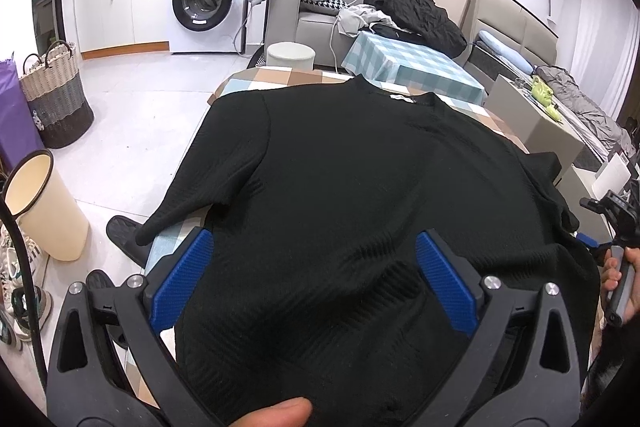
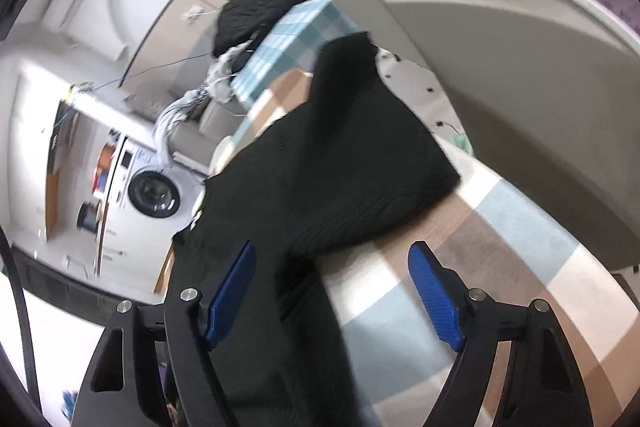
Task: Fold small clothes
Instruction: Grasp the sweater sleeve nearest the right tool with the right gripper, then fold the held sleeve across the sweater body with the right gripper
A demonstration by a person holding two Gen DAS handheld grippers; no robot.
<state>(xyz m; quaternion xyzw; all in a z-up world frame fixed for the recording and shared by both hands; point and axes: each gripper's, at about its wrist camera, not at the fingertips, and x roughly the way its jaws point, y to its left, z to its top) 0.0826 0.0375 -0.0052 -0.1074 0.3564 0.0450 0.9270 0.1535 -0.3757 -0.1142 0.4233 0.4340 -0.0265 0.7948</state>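
I am looking down at a black shirt (image 1: pixel 360 179) spread flat on a table with a checked cloth (image 1: pixel 256 75). It fills the middle of the left wrist view, neckline toward the top of the frame and hem toward me.

In that view, at the lower left and lower centre, the left gripper (image 1: pixel 316 275) hangs over the hem area with its blue pads (image 1: pixel 184 279) spread wide, fabric lying between them, but I judge nothing is pinched. A thumb (image 1: pixel 280 411) shows at the bottom edge. At the far right edge, a hand (image 1: pixel 618 279) holds the other tool.

In the right wrist view, which is tilted and smeared with motion blur, the right gripper (image 2: pixel 332 291) also stands released. Its left pad sits over black fabric and its right pad over bare tablecloth (image 2: pixel 500 267), so the shirt's side edge runs between them. A sleeve (image 2: pixel 380 163) lies across the centre of that frame.

To do this step well, I would bring each gripper down on a matching spot along the shirt's edge, pinch only the cloth I mean to lift, and keep the tablecloth out of the bite, so the fold stays straight.

Only the left view shows the whole shirt, the neck label, and a washing machine (image 1: pixel 208 3) at upper left. Only the right view shows the shirt's right edge against the table.
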